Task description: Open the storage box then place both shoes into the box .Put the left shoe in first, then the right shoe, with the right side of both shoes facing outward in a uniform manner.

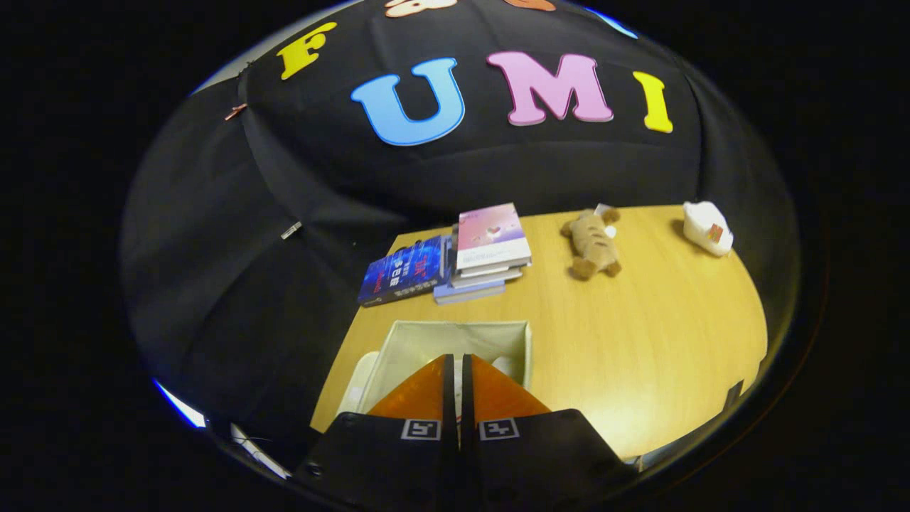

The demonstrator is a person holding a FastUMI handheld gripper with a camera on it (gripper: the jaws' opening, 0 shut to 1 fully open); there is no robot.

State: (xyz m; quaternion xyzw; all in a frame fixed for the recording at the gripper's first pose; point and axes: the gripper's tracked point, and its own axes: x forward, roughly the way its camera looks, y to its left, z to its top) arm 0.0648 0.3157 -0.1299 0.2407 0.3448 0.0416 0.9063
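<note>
- Right now the gripper has its two fingers pressed together with just a thin slit between them and nothing held; the tips hang over the open mouth of the storage box.
- The storage box sits on the wooden table directly ahead of the fingers, at twelve o'clock from the tips. It is pale, square-cornered, with thin cloth-like walls and no lid across its top; a white edge pokes out at its nine o'clock side, and I cannot tell what that is.
- What lies inside the box is hidden behind the fingers.
- Judging by the thin, slightly bowed walls, the box is probably light and soft-sided, so it may slide or buckle if pushed; the upper rim of a wall looks like the sensible place to pinch it.
- Shoes would likely be light and springy; a collar or heel edge should give a firmer hold than a rounded toe, though that is only a guess.
- The table is smooth, glossy light wood, likely slippery under a light box.
- Beyond the box at twelve o'clock stands a stack of books, flat and stiff, with a dark blue book leaning beside it at its nine o'clock.
- At one o'clock lies a brown plush toy, soft and fuzzy.
- Farther out at two o'clock rests a white packet, rounded and glossy.
</note>
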